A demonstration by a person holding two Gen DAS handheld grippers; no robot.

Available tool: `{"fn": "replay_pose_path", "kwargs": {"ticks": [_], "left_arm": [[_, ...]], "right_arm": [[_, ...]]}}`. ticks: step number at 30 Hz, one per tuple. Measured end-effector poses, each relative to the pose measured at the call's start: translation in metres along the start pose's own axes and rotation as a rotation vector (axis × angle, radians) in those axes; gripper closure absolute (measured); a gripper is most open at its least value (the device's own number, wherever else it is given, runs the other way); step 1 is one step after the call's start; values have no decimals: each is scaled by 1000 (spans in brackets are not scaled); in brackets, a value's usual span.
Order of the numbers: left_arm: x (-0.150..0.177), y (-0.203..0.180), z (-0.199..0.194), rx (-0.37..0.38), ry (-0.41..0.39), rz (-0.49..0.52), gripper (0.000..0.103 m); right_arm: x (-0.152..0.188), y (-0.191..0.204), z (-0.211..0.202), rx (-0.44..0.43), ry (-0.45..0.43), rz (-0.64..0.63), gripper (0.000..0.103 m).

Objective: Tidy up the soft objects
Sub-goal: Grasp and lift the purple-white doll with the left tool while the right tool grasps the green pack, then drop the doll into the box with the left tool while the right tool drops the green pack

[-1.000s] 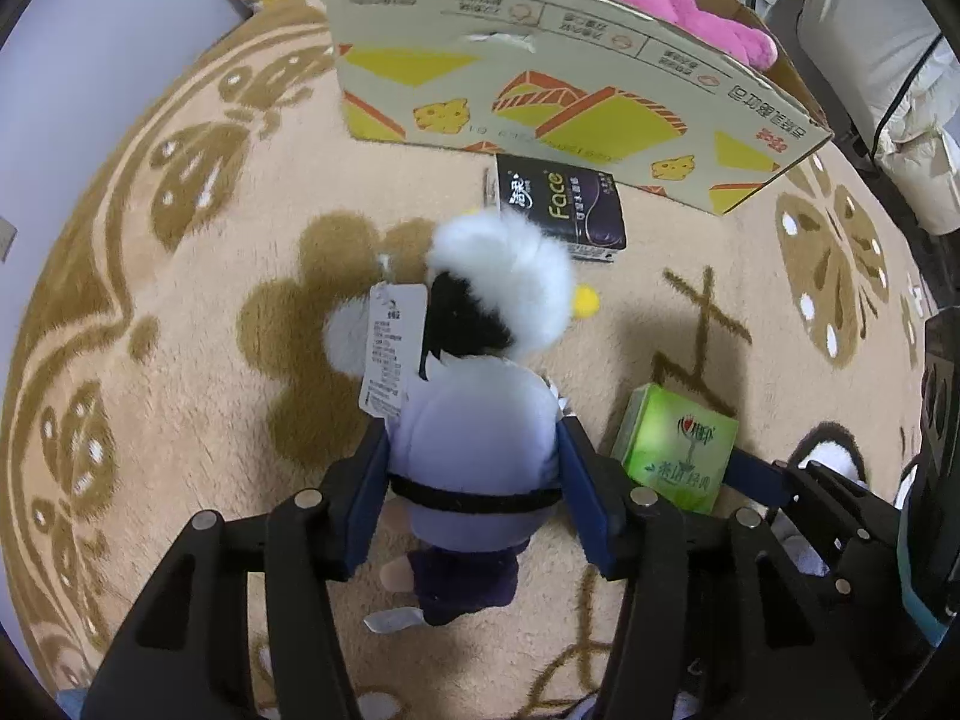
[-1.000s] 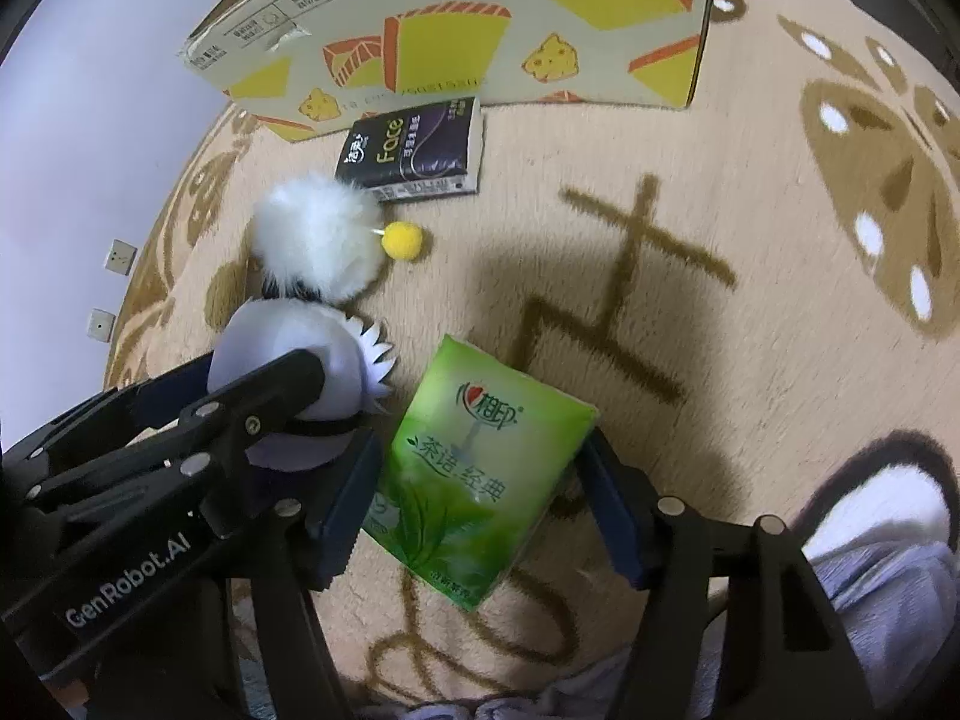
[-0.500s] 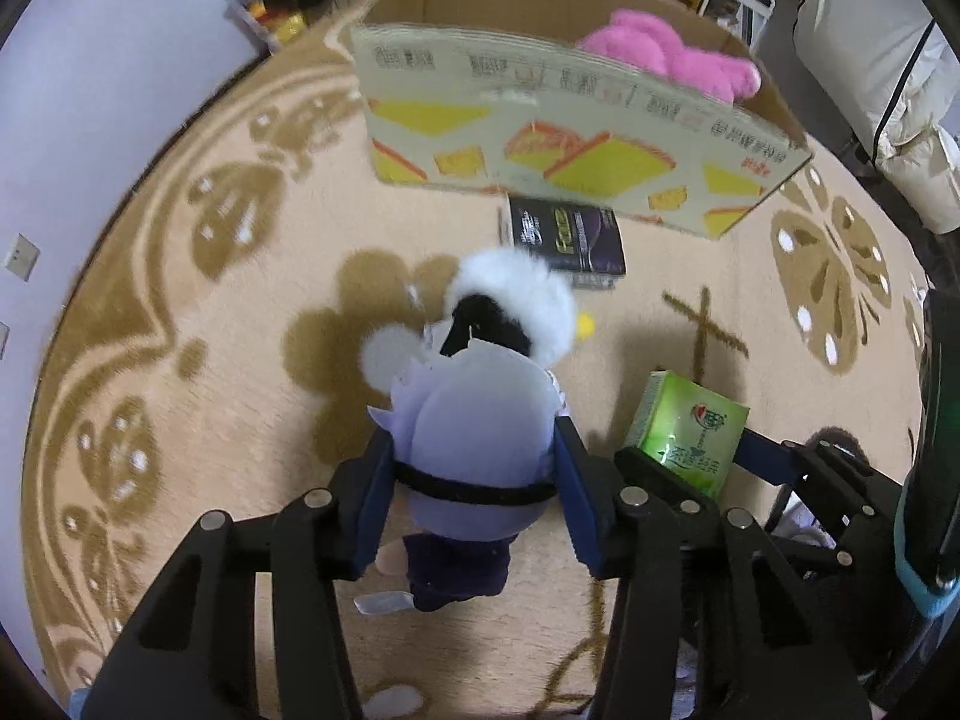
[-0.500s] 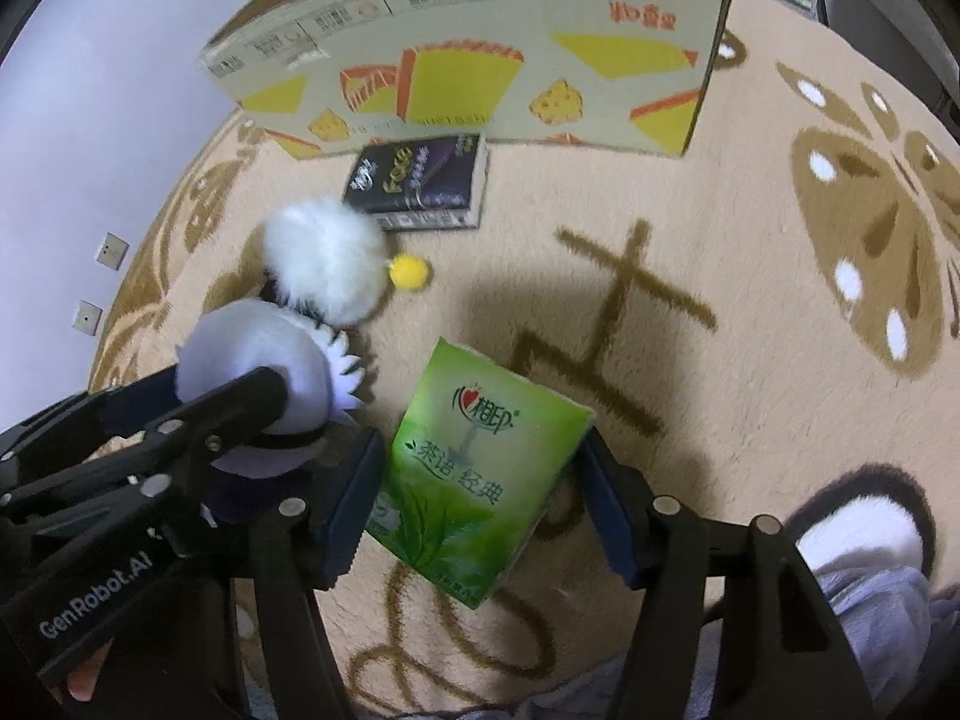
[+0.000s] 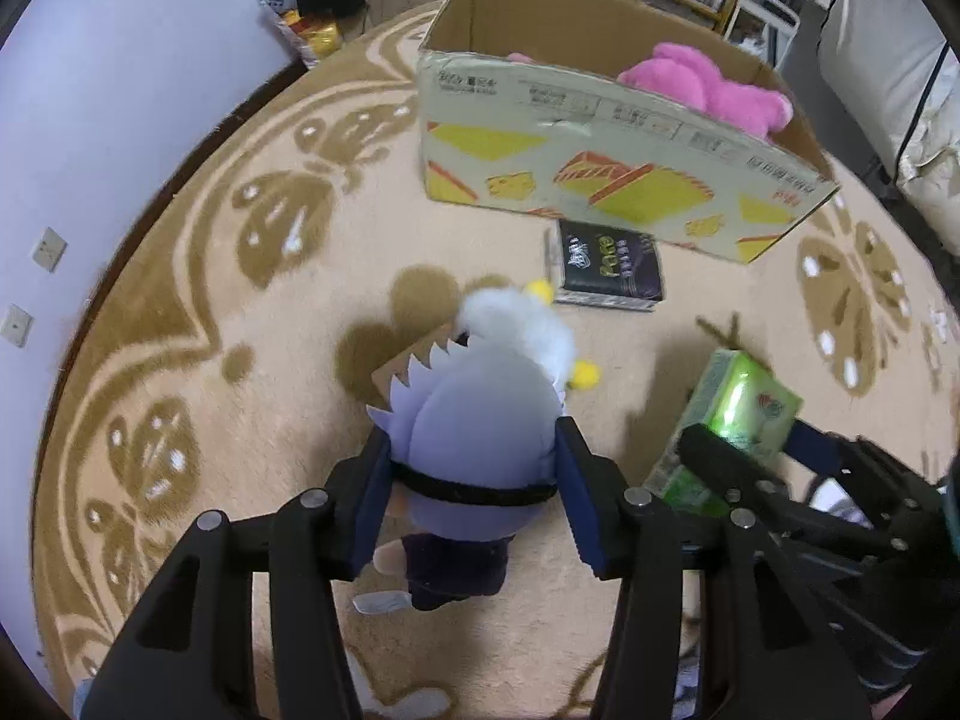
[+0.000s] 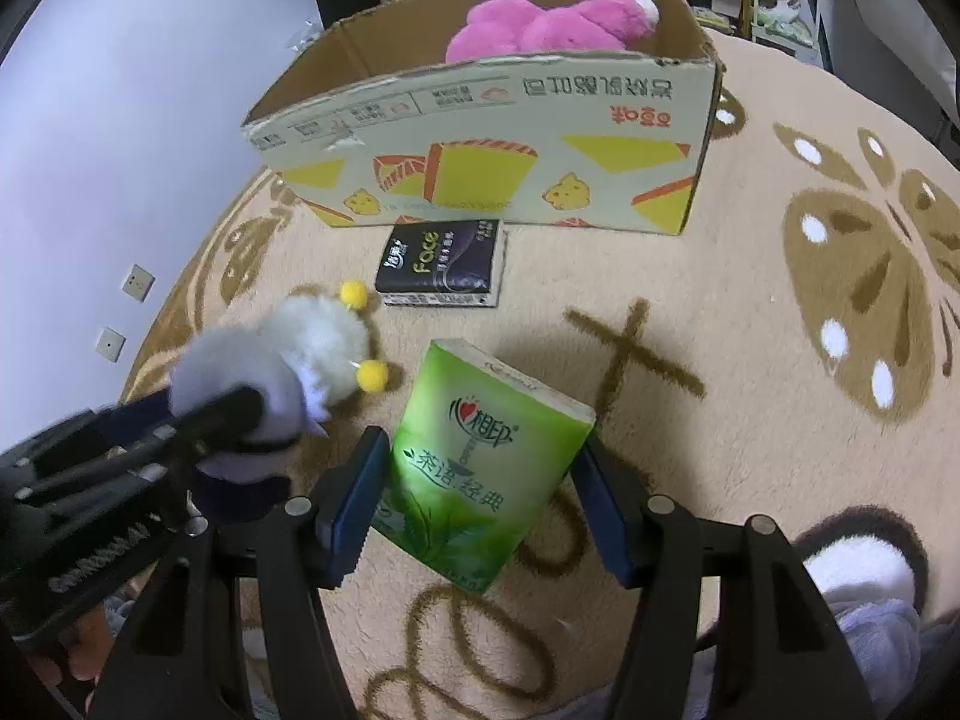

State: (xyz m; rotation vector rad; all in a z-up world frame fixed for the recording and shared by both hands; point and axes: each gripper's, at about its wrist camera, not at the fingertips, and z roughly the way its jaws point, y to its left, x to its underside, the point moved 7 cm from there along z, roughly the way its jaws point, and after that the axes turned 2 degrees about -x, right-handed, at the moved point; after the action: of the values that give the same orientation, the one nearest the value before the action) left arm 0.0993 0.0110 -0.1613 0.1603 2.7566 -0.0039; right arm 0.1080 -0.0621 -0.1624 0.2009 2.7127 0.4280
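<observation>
Lavender plush fills my left wrist view: the doll (image 5: 474,432) sits clamped between the blue pads of the left gripper (image 5: 474,498), its white furry head with yellow pom-poms pointing toward the cardboard box (image 5: 600,180). From my right wrist view I get what the left one barely shows: the green tissue pack (image 6: 480,474) face-on, pinched at both sides by the right gripper (image 6: 480,498), its printed front tilted up at me. In the left view that pack (image 5: 744,414) is only a blurred green shape at the right edge. The right view also looks deeper into the box (image 6: 510,144), where a pink plush toy (image 6: 540,24) lies against the far wall; the left view catches the same toy (image 5: 708,87) over the near rim.

I see a beige carpet (image 6: 750,312) with brown flower patterns as the floor, a pale wall with outlets to the left, cluttered shelves behind. A black tissue pack (image 6: 441,261) lies flat just before the box, beyond both grippers. Both held things hang above the carpet, side by side, well short of the box.
</observation>
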Motion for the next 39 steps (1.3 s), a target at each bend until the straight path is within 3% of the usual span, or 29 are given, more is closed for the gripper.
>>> {"fn": "replay_pose_path", "kwargs": {"ticks": [9,22,30,39], "left_arm": [[-22,12,-28,-32,-132,-27,53],[-81,32,-77,-105,-328,-30,53],[-119,29,-90,-110,-393,-10,53],[-159,13,-98,-79,-444,28,53]], "right_arm": [[-12,4,-18,-6,-56,-31,38],[-63,15,-66,-44,-218,-68,39],[-110,21,-88,-19,-289,-115,39],[-151,18,-81,11,-300,-159,39]]}}
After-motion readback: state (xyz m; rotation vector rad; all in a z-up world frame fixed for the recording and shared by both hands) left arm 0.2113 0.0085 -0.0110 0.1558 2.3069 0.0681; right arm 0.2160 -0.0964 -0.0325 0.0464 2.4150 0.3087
